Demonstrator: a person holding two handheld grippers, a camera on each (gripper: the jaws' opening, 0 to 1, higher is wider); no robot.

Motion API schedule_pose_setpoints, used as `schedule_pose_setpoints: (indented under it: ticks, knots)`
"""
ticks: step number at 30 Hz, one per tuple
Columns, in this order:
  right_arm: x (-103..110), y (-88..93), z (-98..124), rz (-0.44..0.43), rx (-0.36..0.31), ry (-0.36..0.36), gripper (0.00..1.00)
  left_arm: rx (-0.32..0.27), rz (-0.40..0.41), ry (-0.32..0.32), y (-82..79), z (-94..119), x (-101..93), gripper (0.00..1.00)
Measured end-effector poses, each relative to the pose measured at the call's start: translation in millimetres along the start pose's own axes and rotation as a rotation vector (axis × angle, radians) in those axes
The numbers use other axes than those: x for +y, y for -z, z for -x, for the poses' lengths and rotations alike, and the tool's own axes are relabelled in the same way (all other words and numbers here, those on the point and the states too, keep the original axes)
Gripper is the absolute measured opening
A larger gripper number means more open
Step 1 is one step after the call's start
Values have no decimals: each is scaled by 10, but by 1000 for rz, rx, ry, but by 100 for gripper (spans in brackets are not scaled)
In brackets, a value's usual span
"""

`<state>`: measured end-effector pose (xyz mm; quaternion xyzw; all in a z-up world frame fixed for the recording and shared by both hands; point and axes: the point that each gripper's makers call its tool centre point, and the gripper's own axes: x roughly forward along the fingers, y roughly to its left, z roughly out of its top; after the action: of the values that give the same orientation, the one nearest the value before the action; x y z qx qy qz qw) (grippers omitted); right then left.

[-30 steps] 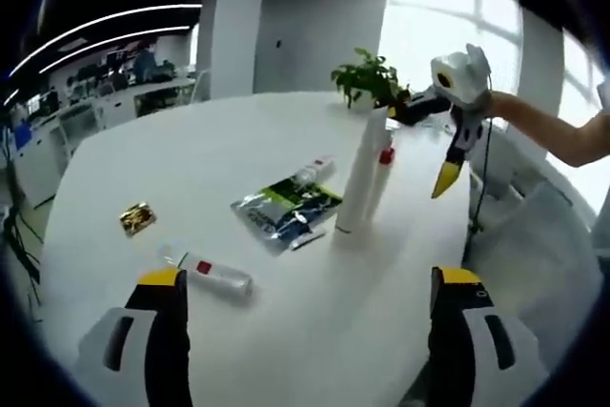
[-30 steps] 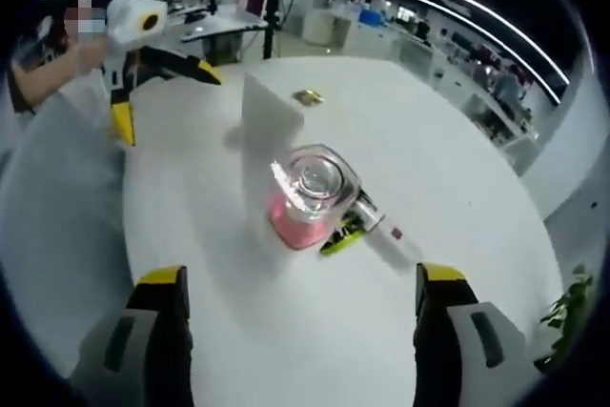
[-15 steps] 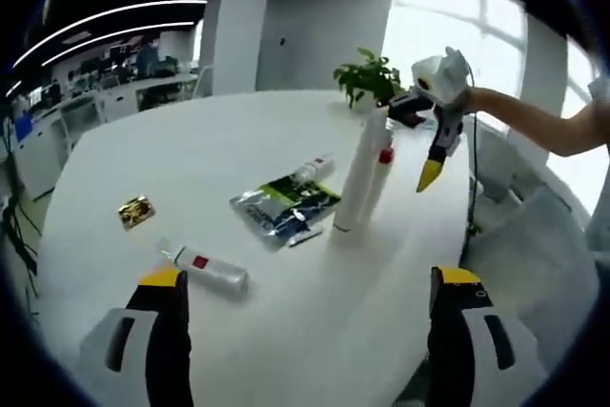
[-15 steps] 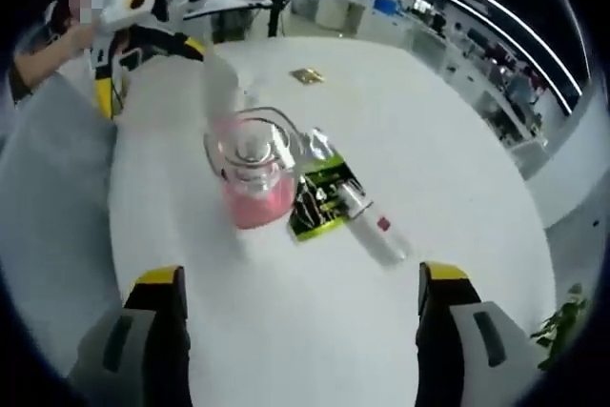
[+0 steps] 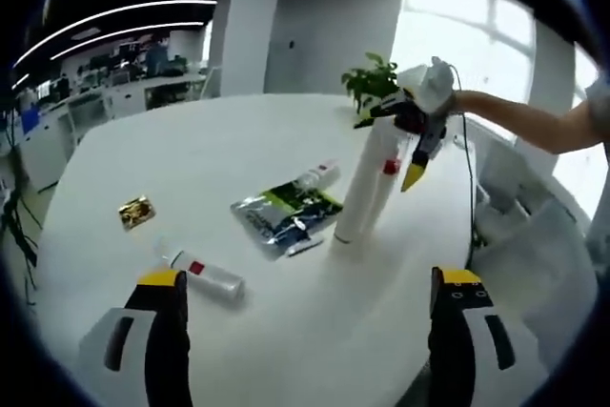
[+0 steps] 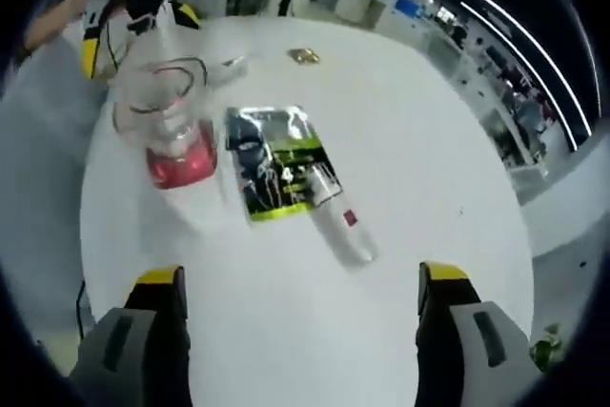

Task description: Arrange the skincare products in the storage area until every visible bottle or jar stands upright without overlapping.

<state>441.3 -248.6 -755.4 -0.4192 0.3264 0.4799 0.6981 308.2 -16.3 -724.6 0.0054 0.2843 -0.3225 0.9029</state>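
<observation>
With both grippers' fingers spread and empty, lower your right gripper [image 6: 295, 307] squarely over the white bottle [image 6: 341, 228] lying beside the foil pouch [image 6: 272, 161] mid-tabletop [image 6: 419, 140], then stand it upright.

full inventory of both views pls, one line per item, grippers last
table: 1, white, round, holds everything below
tall tube: 1, white, upright, right of the pouch in the left gripper view
pink bottle: 1, clear with pink liquid, upright, beside the tall tube
foil pouch: 1, silver with green and black print, flat, mid-table
small bottle by pouch: 1, clear with red mark, lying at the pouch's end
small bottle near left gripper: 1, clear with red label, lying down
sachet: 1, gold, flat, apart from the rest
potted plant: 1, green, far table edge
left gripper: fingers yellow-tipped, open, empty
right gripper: open, empty, above the table
</observation>
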Motion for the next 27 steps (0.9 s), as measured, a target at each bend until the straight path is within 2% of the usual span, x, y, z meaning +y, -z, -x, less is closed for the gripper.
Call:
schedule_pose_setpoints:
  ticks: [3, 6, 9, 13, 17, 20, 27]
  knots:
    - [-43, -17, -69, 37, -4, -14, 94, -7, 14, -14, -8, -14, 7, 99]
    - [-107, -13, -166, 31, 2, -32, 94, -11, 29, -23, 0, -22, 14, 99]
    - [-138, -38, -248, 26, 1, -49, 89, -5, 35, -35, 35, -24, 41, 99]
    - [-176, -97, -373, 42, 6, -79, 77, 0, 50, -51, 75, -21, 96, 99]
    - [-154, -98, -460, 63, 37, -145, 61, 10, 58, -54, 124, -37, 98, 99]
    - [-158, -116, -547, 87, 56, -175, 55, 15, 64, -58, 144, -37, 107, 99]
    - [-217, -134, -719, 123, 88, -198, 51, 19, 70, -57, 169, -40, 134, 99]
